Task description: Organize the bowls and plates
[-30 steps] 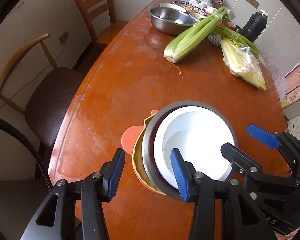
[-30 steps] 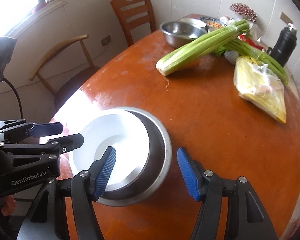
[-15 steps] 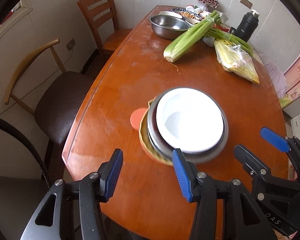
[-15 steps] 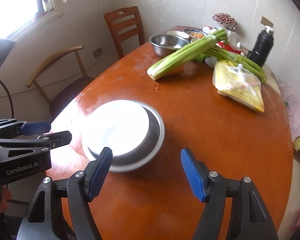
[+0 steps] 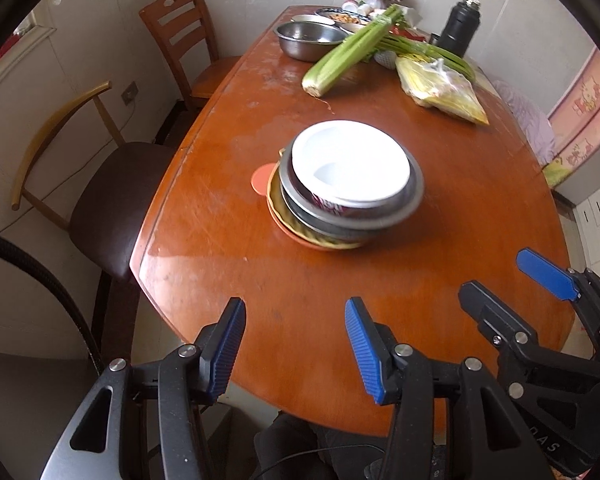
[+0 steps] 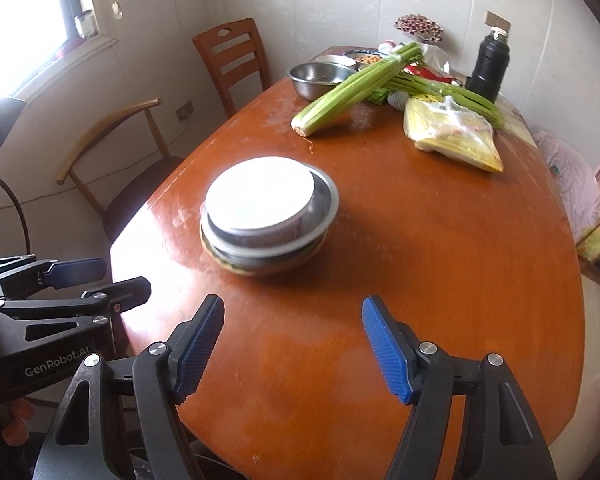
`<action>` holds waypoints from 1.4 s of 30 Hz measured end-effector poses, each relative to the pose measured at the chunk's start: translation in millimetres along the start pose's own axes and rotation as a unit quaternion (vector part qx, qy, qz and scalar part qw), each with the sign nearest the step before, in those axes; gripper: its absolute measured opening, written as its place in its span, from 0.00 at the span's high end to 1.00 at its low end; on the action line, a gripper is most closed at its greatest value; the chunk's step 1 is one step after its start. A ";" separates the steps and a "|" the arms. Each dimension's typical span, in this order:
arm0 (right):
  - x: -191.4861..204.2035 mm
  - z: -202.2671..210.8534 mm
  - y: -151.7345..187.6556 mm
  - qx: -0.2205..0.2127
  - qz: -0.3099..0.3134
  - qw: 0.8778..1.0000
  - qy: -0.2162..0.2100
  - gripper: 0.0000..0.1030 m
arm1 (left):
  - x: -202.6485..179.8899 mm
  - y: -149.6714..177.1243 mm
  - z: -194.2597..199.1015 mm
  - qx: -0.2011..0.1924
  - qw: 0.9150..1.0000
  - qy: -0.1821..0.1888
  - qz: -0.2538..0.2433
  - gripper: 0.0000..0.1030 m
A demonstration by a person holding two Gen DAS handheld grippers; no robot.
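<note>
Left wrist view shows the white bowl (image 5: 350,164) nested on top of a stack: it sits inside a steel bowl (image 5: 414,196), which rests on further dishes, with a yellow plate (image 5: 276,200) and an orange plate (image 5: 262,178) at the bottom. The stack stands near the middle of the wooden surface (image 5: 440,248), touched by neither tool. The left claw (image 5: 296,344) hangs over the near edge of the surface, well apart from the stack, its blue pads parted with nothing between them. The right claw (image 6: 292,344) hovers beside it over the same near edge, its jaws spread wider and likewise empty; its pads are clear of every dish. In the right wrist view the white bowl (image 6: 260,200) looks washed out by window light. Farther back on the surface lie a bunch of celery (image 5: 352,54), a bag of yellow food (image 5: 444,88), a second steel bowl (image 5: 310,38) and a black flask (image 5: 460,24). Two chairs stand along the surface's left side: a dark-seated chair (image 5: 116,200) nearer and a wooden slat-back chair (image 5: 180,36) farther off.
</note>
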State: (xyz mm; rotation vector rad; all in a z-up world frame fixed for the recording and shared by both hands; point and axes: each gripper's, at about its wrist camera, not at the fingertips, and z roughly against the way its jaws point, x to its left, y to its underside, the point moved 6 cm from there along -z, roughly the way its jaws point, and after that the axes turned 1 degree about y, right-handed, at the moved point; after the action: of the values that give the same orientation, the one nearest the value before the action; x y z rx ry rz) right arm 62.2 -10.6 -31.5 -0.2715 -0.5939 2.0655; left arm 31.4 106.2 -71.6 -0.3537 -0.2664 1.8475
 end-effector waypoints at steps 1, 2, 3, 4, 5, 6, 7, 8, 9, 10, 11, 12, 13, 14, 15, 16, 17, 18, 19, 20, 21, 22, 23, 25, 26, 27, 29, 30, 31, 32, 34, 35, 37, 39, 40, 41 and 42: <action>0.5 2.3 2.7 -0.001 -0.001 1.000 0.002 0.29 | -1.3 2.3 1.0 0.001 1.000 0.002 -0.002 0.50; 1.6 5.5 6.2 -0.003 -0.003 1.000 0.003 0.29 | -2.6 4.3 2.2 0.001 1.000 0.003 -0.004 0.50; 2.8 9.0 9.8 -0.005 -0.004 1.000 0.004 0.29 | -3.8 6.6 3.4 0.001 1.000 0.002 -0.006 0.50; 3.1 11.6 12.4 -0.006 -0.005 1.000 0.005 0.29 | -5.1 8.7 4.8 0.002 1.000 0.003 -0.009 0.50; 3.6 14.7 14.7 -0.007 -0.007 1.000 0.006 0.29 | -5.9 10.4 6.3 0.002 1.000 0.002 -0.012 0.50; 4.1 18.3 17.1 -0.009 -0.010 1.000 0.006 0.29 | -6.5 12.0 7.5 0.002 1.000 0.002 -0.013 0.50; 4.5 21.5 18.7 -0.012 -0.012 1.000 0.004 0.29 | -7.3 13.8 9.3 0.001 1.000 0.003 -0.014 0.50; 4.9 24.2 19.8 -0.014 -0.014 1.000 0.004 0.29 | -8.1 14.6 10.7 0.001 1.000 0.002 -0.015 0.50; 4.9 26.2 20.7 -0.015 -0.016 1.000 0.005 0.29 | -8.6 15.5 12.2 0.001 1.000 0.003 -0.016 0.50; 4.9 28.1 21.6 -0.017 -0.016 1.000 0.004 0.29 | -8.3 16.3 13.3 0.001 1.000 0.003 -0.016 0.50; 5.0 30.1 22.0 -0.018 -0.018 1.000 0.003 0.29 | -8.0 16.7 14.5 0.002 1.000 0.003 -0.015 0.50; 5.0 32.5 22.7 -0.020 -0.019 1.000 0.003 0.29 | -8.5 16.9 15.2 0.002 1.000 0.003 -0.015 0.50; 4.9 34.0 23.3 -0.021 -0.020 1.000 0.003 0.29 | -8.5 16.8 16.5 0.001 1.000 0.003 -0.014 0.50; 5.3 35.8 24.1 -0.022 -0.021 1.000 0.002 0.29 | -8.8 16.8 16.5 0.000 1.000 0.003 -0.015 0.50; 5.5 37.2 24.4 -0.023 -0.023 0.999 0.000 0.29 | -8.9 17.0 17.1 0.000 1.000 0.003 -0.015 0.50; 5.7 37.7 25.0 -0.022 -0.023 0.999 -0.001 0.29 | -8.4 16.8 17.7 -0.001 1.000 0.003 -0.013 0.50; 5.6 37.8 25.4 -0.021 -0.023 1.000 -0.001 0.29 | -9.8 17.2 16.9 0.000 1.000 0.003 -0.013 0.50; 4.6 37.6 25.3 -0.021 -0.022 1.000 0.000 0.29 | -9.0 17.3 17.5 -0.001 1.000 0.002 -0.012 0.50; 4.5 37.7 25.5 -0.022 -0.021 1.000 0.001 0.29 | -9.0 17.3 17.7 0.000 1.000 0.002 -0.012 0.50; 4.8 37.7 25.3 -0.022 -0.021 1.000 0.001 0.29 | -9.2 17.7 17.1 0.001 1.000 0.002 -0.012 0.50; 5.2 37.4 25.8 -0.021 -0.021 1.000 0.001 0.29 | -9.2 17.8 17.5 0.001 1.000 0.002 -0.011 0.50; 5.5 37.2 25.5 -0.020 -0.021 1.000 0.001 0.29 | -9.2 17.9 17.6 0.001 1.000 0.003 -0.012 0.50; 6.1 37.4 25.4 -0.021 -0.021 1.000 0.000 0.29 | -9.7 17.9 18.1 0.001 1.000 0.003 -0.013 0.50; 6.1 36.5 24.7 -0.019 -0.020 1.000 0.000 0.29 | -9.0 17.7 18.0 0.001 1.000 0.001 -0.012 0.50; 6.1 35.6 24.2 -0.018 -0.020 1.000 0.001 0.29 | -8.3 18.1 17.4 0.002 1.000 0.002 -0.011 0.50; 6.3 35.1 23.7 -0.018 -0.020 1.000 -0.002 0.28 | -7.9 18.3 16.8 0.002 1.000 0.001 -0.010 0.50; 5.3 33.9 22.5 -0.017 -0.020 1.000 -0.001 0.29 | -7.4 18.0 15.9 0.003 1.000 -0.001 -0.009 0.50; 5.0 33.5 21.6 -0.017 -0.020 1.000 -0.001 0.29 | -6.3 17.8 15.4 0.003 1.000 -0.001 -0.007 0.50; 4.6 32.8 20.8 -0.017 -0.020 1.000 -0.002 0.29 | -5.6 17.6 15.0 0.004 1.000 0.001 -0.006 0.50; 4.1 32.2 20.5 -0.016 -0.020 1.000 -0.001 0.29 | -5.0 17.0 14.5 0.004 1.000 -0.001 -0.005 0.50; 3.5 31.6 19.8 -0.017 -0.020 1.000 -0.001 0.29 | -3.8 15.6 13.1 0.005 1.000 -0.003 -0.005 0.50; 3.3 31.0 19.1 -0.017 -0.020 1.000 -0.001 0.29 | -3.2 15.4 11.9 0.007 1.000 -0.005 -0.004 0.50; 3.3 30.6 18.4 -0.017 -0.019 1.000 -0.001 0.29 | -1.0 14.7 9.7 0.010 1.000 -0.008 -0.002 0.50; 2.9 29.4 17.1 -0.017 -0.018 1.000 -0.001 0.29 | 1.3 14.2 8.3 0.011 1.000 -0.010 0.000 0.50; 2.8 28.8 16.4 -0.017 -0.018 1.000 -0.002 0.29 | 2.2 13.8 7.7 0.012 1.000 -0.011 0.000 0.50; 3.1 27.9 15.7 -0.016 -0.017 1.000 -0.003 0.29 | 2.8 13.8 7.2 0.013 1.000 -0.013 0.001 0.50; 2.8 27.6 15.4 -0.016 -0.017 1.000 -0.002 0.29 | 3.6 13.5 7.0 0.012 1.000 -0.013 0.001 0.50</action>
State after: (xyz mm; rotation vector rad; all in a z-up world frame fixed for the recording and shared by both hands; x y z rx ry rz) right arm 37.9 -23.4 -15.5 -0.2748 -0.6309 2.0261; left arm 15.8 105.7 -70.3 -0.3128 -0.2613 1.8578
